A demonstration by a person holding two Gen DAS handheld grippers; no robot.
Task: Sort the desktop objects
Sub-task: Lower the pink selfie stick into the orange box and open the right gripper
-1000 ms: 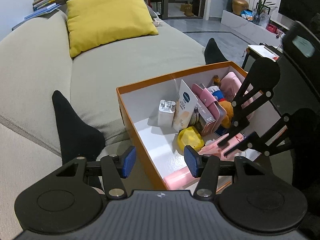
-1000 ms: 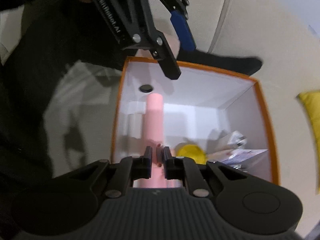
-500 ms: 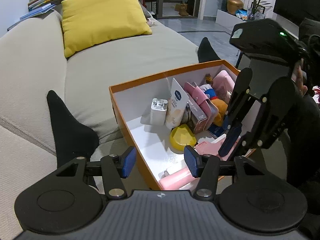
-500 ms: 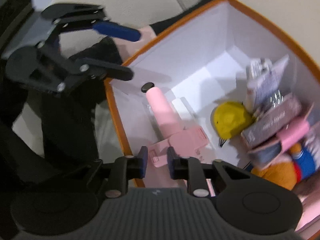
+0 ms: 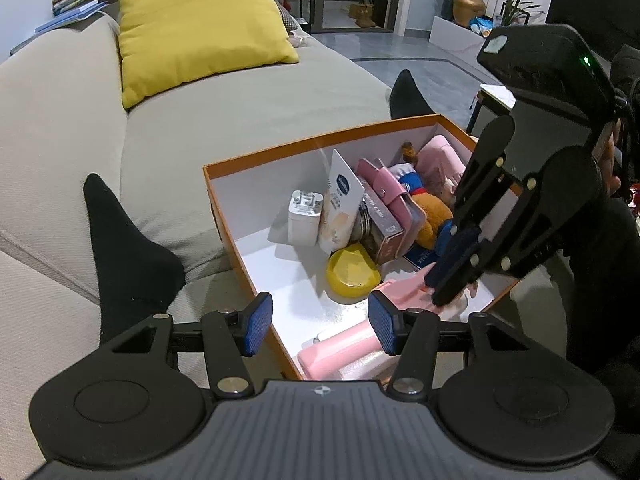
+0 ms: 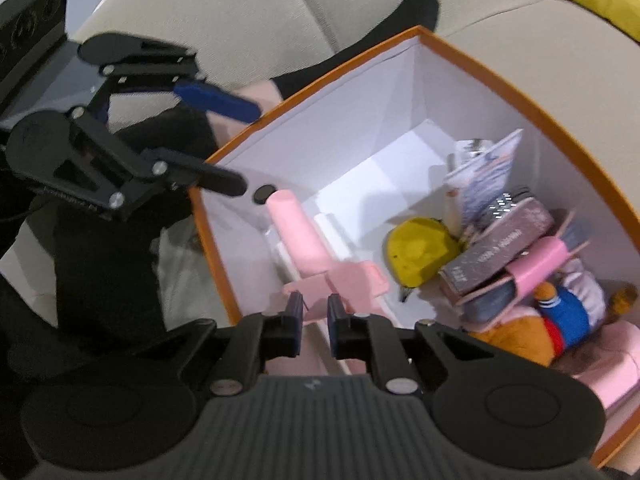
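An orange box [image 5: 320,140] with white inner walls sits on a grey sofa. A pink tube-shaped thing with a flat pink head [image 5: 340,350] lies along its near wall. My right gripper [image 6: 315,312] hangs over the flat head [image 6: 352,284]; its jaws are opening, and an edge of the head sits in the narrow gap without being pressed. The left wrist view shows the right gripper [image 5: 448,280] reaching down into the box. My left gripper [image 5: 320,324] is open and holds nothing, its pads either side of the box's near wall.
The box [image 6: 520,96] also holds a yellow round case [image 5: 352,272], a white charger [image 5: 304,216], a small carton, a pink wallet and a plush toy. A person's black-socked feet [image 5: 124,248] rest on the sofa. A yellow cushion [image 5: 196,28] lies further back.
My right gripper has rolled and shifted sideways over the box, and its jaws have parted slightly around the pink thing. The left gripper has stayed where it was, open.
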